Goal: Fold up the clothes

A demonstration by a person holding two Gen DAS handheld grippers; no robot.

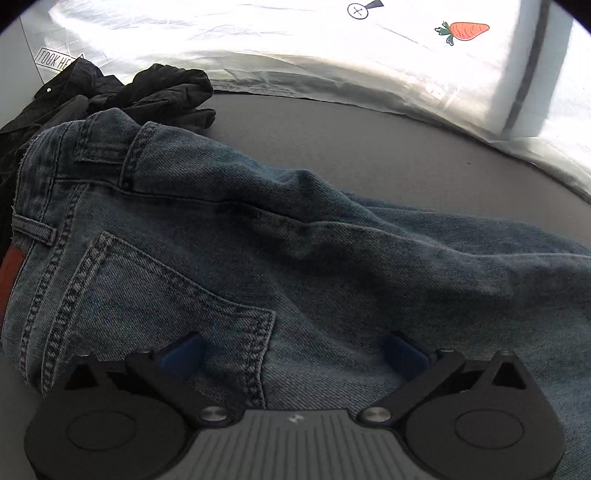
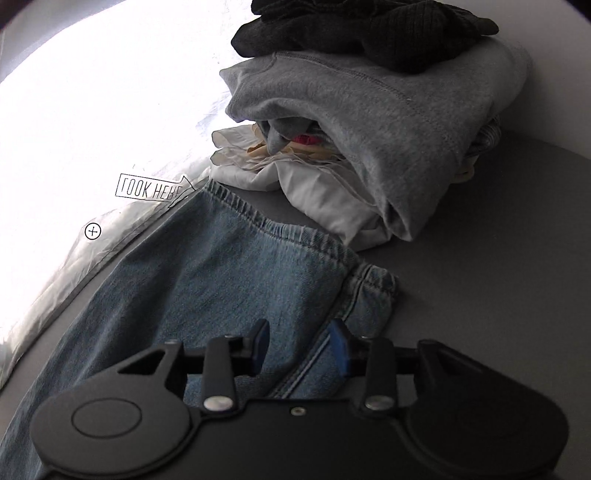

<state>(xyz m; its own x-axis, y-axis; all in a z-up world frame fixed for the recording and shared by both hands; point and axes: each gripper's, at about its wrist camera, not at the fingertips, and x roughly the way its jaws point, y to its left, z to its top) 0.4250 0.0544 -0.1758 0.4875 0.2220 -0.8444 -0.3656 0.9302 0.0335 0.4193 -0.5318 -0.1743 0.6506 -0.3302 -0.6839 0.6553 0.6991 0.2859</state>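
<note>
Denim first: my left gripper [image 1: 295, 354] stands spread wide over the jeans [image 1: 229, 258], blue pads clear of the cloth above the back pocket [image 1: 162, 299], nothing gripped. My right gripper [image 2: 300, 345] is part open over the hem end of the jeans [image 2: 236, 273], pads not pressing. Jeans lie flat on the grey table [image 1: 369, 136]. Beyond: black garments [image 1: 147, 96], a grey sweatshirt [image 2: 369, 122] heaped on white cloth [image 2: 314, 192], then a white printed sheet [image 1: 258, 29].

Jeans [image 1: 295, 258] cut off by frame edges; dark clothes [image 1: 110, 96] partly hidden behind waistband.
</note>
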